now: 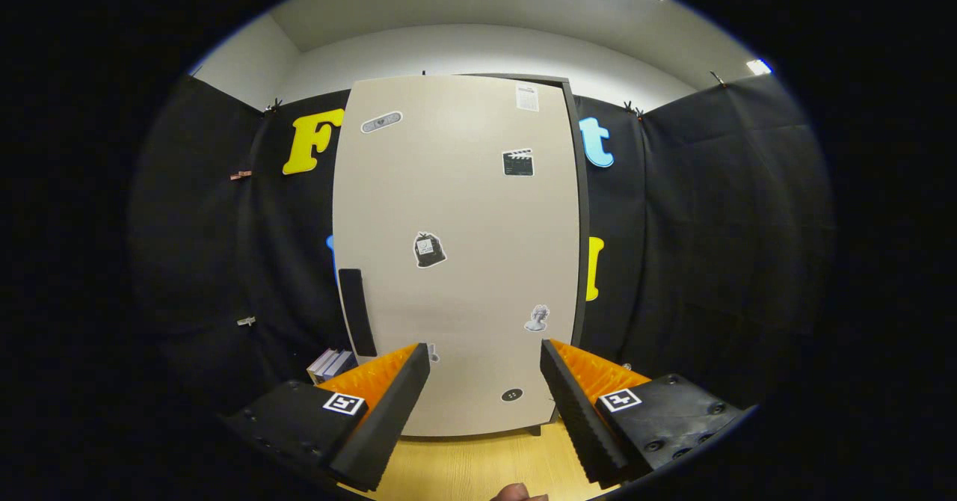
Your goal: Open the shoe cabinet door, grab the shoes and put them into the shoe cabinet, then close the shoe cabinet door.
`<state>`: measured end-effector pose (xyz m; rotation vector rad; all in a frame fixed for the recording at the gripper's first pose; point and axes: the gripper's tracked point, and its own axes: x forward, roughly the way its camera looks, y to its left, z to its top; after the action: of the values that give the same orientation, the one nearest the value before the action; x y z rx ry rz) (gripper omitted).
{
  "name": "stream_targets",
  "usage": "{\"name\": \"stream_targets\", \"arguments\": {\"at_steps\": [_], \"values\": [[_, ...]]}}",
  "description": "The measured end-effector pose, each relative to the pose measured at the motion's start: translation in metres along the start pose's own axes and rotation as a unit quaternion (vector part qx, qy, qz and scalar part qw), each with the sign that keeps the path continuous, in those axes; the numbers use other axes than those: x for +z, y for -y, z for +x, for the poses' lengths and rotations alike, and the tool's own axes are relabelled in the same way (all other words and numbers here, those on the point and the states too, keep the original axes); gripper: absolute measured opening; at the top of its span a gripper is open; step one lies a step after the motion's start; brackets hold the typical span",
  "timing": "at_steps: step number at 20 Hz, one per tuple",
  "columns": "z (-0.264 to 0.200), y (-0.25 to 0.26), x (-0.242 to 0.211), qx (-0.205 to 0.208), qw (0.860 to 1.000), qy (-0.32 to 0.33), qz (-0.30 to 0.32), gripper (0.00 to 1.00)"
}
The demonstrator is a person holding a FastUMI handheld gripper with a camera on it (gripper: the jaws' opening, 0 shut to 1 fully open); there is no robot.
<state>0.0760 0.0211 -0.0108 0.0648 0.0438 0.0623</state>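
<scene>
The shoe cabinet stands upright straight ahead, its pale beige door shut and dotted with several small stickers. A dark vertical handle runs down the door's left edge, low on the door. My gripper is open, its two fingers spread wide in front of the door's lower part with nothing between them. The left finger's tip sits just right of and below the handle. The cabinet is some way beyond the fingers, not touching them.
Black cloth walls close in on both sides of the cabinet. A small stack of books lies on the floor left of the cabinet's base. Light wooden floor stretches below the fingers, and part of a person's hand shows at the very bottom.
</scene>
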Motion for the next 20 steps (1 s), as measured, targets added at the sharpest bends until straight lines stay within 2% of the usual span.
{"name": "stream_targets", "arguments": {"at_steps": [20], "values": [[0.0038, -0.0029, 0.0025, 0.000, 1.000, 0.006, -0.001, 0.98]]}}
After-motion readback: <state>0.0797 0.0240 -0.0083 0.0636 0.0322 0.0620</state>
